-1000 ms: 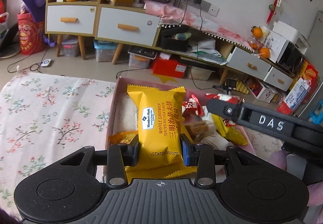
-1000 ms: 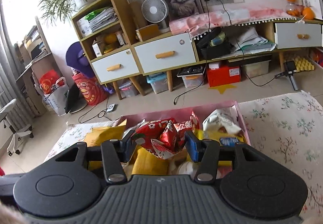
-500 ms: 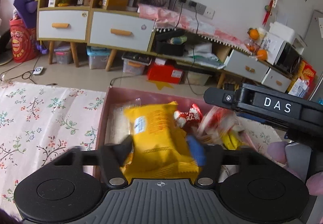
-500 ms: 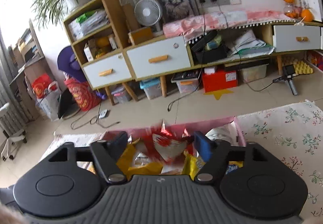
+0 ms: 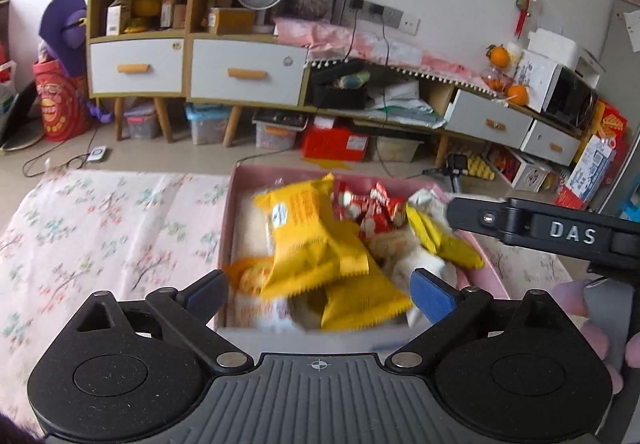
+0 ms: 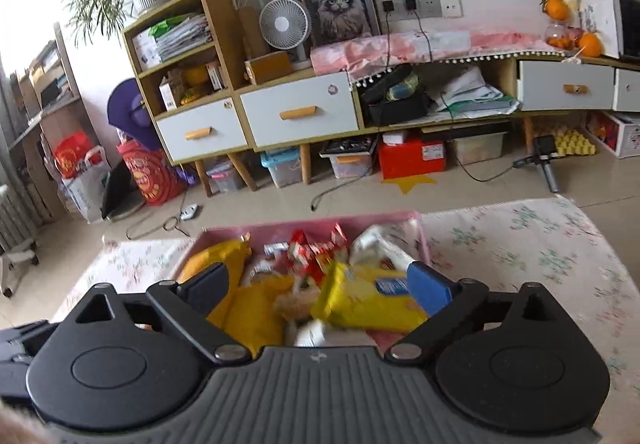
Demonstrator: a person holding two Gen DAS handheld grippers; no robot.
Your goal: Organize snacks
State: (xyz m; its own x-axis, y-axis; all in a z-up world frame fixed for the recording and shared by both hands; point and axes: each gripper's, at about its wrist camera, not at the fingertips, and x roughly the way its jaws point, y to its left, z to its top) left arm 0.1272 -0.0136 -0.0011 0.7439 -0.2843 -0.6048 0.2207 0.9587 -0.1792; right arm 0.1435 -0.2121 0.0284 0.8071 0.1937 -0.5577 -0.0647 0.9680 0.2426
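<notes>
A pink box (image 5: 236,203) on the table holds several snack packets. The yellow waffle packet (image 5: 308,240) lies tilted on top of the pile, free of my left gripper (image 5: 320,292), whose jaws are opening wide with no pad touching it. In the right wrist view the red packets (image 6: 316,252) lie in the box (image 6: 320,228) beyond my right gripper (image 6: 320,286). Its jaws are opening too, and they press on nothing. A yellow packet with a blue label (image 6: 368,296) lies just under them. My right gripper's black body (image 5: 552,232) reaches in at the box's right side.
A floral tablecloth (image 5: 100,228) covers the table to the left of the box, and also to its right (image 6: 520,244). Beyond the table's far edge are the floor, a long cabinet with drawers (image 5: 244,75) and storage bins.
Both grippers went from shut to wide open. The yellow waffle packet left the left jaws and dropped onto the pile. The red packets fell from the right jaws into the box.
</notes>
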